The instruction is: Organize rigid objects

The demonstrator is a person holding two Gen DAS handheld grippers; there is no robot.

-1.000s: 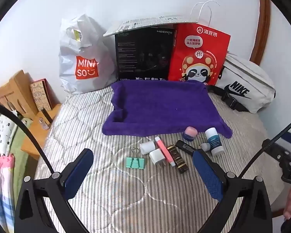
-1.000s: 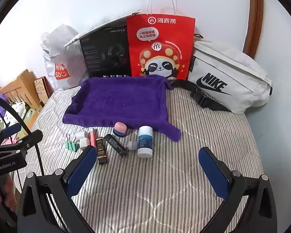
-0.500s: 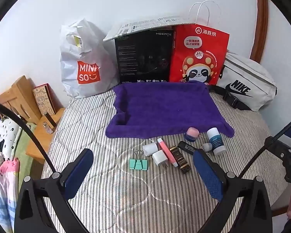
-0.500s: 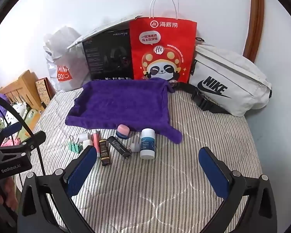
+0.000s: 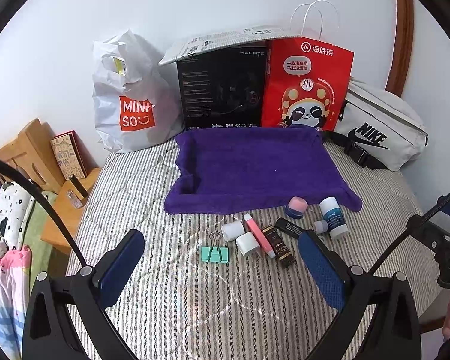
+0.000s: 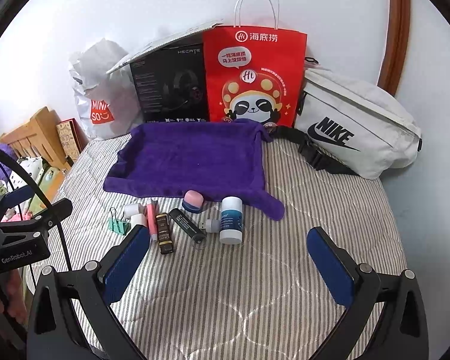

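Left wrist view: left gripper spread wide, nothing held, hovering over striped bedspread. Just ahead, a row of small items near front edge of purple towel: mint binder clip at left end, then two white caps/plugs, pink tube, dark brown box, black stick, pink-lidded jar touching towel edge, white bottle w/ blue label at right end. Behind towel, against wall: Miniso bag, black Hecate box, red panda bag, white Nike pack.

Right wrist view: right gripper also fully apart, empty, above bedspread. Same row ahead and left of center; bottle upright, USB-type piece touching its base. Left pad close beside pink tube and brown box; cannot tell whether touching.
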